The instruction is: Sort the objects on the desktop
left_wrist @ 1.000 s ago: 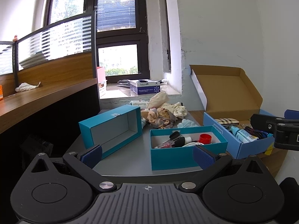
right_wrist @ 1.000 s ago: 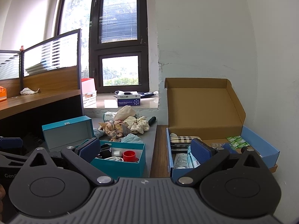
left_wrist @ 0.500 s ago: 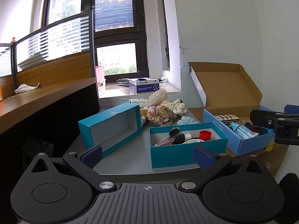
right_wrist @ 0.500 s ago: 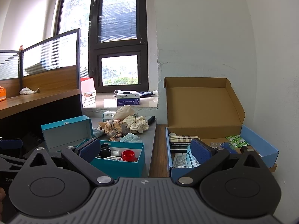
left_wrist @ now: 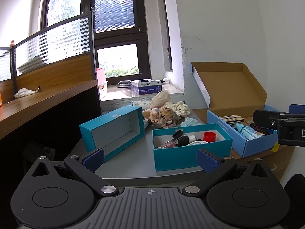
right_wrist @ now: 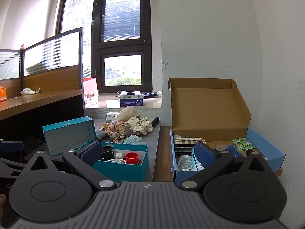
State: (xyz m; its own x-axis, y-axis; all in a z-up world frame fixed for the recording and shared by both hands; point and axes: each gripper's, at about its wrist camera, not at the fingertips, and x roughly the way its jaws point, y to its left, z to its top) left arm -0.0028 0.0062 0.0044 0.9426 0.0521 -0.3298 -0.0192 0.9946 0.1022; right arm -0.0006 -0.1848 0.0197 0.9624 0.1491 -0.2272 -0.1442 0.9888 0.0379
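The teal box (left_wrist: 192,148) sits on the grey worktop (left_wrist: 133,164) straight ahead of my left gripper (left_wrist: 150,157), at twelve o'clock, its open top showing a red cap (left_wrist: 209,136), a white cable (left_wrist: 196,143) and some dark small items I cannot make out. At ten o'clock from it lies the teal lid (left_wrist: 112,131), tipped on its side with the grey inside facing me. Behind both, at twelve o'clock, is a heap of crumpled cloths (left_wrist: 165,112) – beige, plaid and cream – with a pale blue mask (left_wrist: 190,122) just beside the box's far edge.

At two o'clock stands the blue carton (left_wrist: 246,143) with its brown flap raised; a plaid case (left_wrist: 230,118) and a blue-labelled bottle (left_wrist: 246,130) lie in it. From my right gripper (right_wrist: 148,154) the carton (right_wrist: 266,150) is at one o'clock, also holding green packets (right_wrist: 241,143), while the teal box (right_wrist: 122,167) is at eleven.

My left fingers (left_wrist: 94,158) are spread wide with nothing between them, hanging short of the worktop's near edge. My right fingers (right_wrist: 205,155) are equally wide apart and empty – one pad over the teal box, the other over the carton.

Further out, a windowsill at twelve o'clock carries a glove box (left_wrist: 146,87), and a wooden desk partition (left_wrist: 53,80) runs along nine o'clock.
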